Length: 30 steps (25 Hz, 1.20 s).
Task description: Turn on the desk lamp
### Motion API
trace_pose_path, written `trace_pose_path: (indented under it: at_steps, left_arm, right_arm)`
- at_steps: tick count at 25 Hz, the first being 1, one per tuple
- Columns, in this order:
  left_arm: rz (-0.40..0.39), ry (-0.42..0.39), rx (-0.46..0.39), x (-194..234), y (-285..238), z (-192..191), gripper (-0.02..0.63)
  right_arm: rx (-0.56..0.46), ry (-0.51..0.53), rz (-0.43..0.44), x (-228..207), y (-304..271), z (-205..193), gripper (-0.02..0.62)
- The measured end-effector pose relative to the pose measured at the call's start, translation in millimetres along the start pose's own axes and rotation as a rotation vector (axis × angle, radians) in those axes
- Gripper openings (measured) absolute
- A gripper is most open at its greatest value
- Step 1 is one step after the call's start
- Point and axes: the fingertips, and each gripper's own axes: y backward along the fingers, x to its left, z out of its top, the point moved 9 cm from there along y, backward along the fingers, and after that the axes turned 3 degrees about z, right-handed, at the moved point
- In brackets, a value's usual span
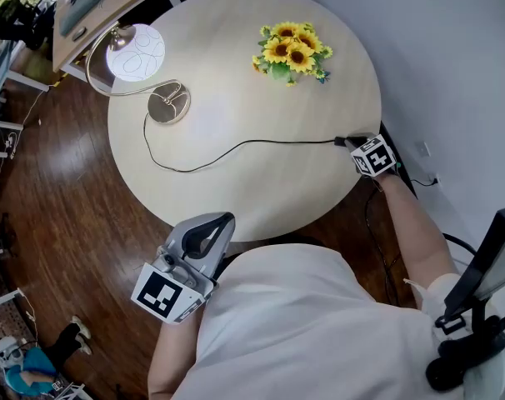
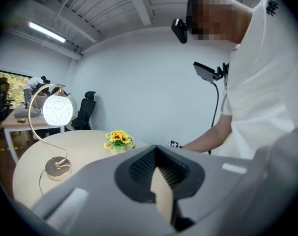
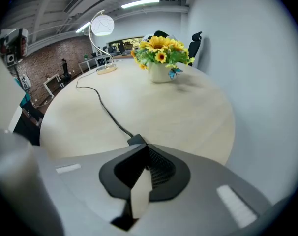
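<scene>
The desk lamp stands at the round table's [image 1: 261,194] far left, its white globe [image 1: 136,52] glowing above a brass base [image 1: 169,104]. A black cord [image 1: 236,147] runs from the base across the table to an inline switch [image 1: 342,142] at the right edge. My right gripper [image 1: 354,143] is shut, its tip right at that switch [image 3: 136,140], with nothing seen between the jaws [image 3: 143,149]. My left gripper [image 1: 226,221] hangs shut and empty off the table's near edge, close to my body. In the left gripper view the lit globe [image 2: 57,110] shows beyond the left gripper [image 2: 156,151].
A vase of sunflowers [image 1: 291,52] stands at the table's far side, right of the lamp. A wooden desk [image 1: 94,7] sits beyond the table at upper left. A black stand with a screen [image 1: 486,307] is at the lower right, over dark wood floor.
</scene>
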Motion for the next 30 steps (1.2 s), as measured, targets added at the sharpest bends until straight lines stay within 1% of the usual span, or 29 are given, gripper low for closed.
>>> trace_pose_path:
  at_steps: [6, 11, 19, 23, 25, 28, 30]
  left_arm:
    - [-0.001, 0.002, 0.002, 4.1, 1.0, -2.6, 0.018]
    - [-0.003, 0.008, 0.001, 8.0, 7.0, -2.1, 0.018]
    - [0.002, 0.005, -0.003, 10.7, 17.7, -2.9, 0.018]
    - [-0.009, -0.003, -0.003, 9.9, 23.7, -3.7, 0.018]
    - [-0.02, -0.011, -0.005, 9.5, 26.9, -3.8, 0.018]
    - [-0.038, -0.021, -0.012, 4.3, 33.6, -5.3, 0.018]
    - [-0.05, -0.028, -0.018, -1.5, 42.2, -7.9, 0.018]
  right_arm:
    - [0.016, 0.014, -0.012, -1.9, -2.3, 1.7, 0.0]
    - [0.019, -0.015, -0.016, -1.4, -0.3, 0.3, 0.0]
    - [0.014, -0.037, -0.054, 1.2, 1.5, 1.4, 0.0]
    - [-0.057, -0.049, -0.116, 10.2, 16.8, 8.1, 0.0]
    - [-0.105, -0.049, -0.132, 19.9, 27.3, 14.7, 0.0]
    - [-0.195, -0.055, -0.125, 46.8, 50.2, 24.5, 0.0]
    - [-0.255, -0.047, -0.11, 75.5, 68.0, 29.5, 0.0]
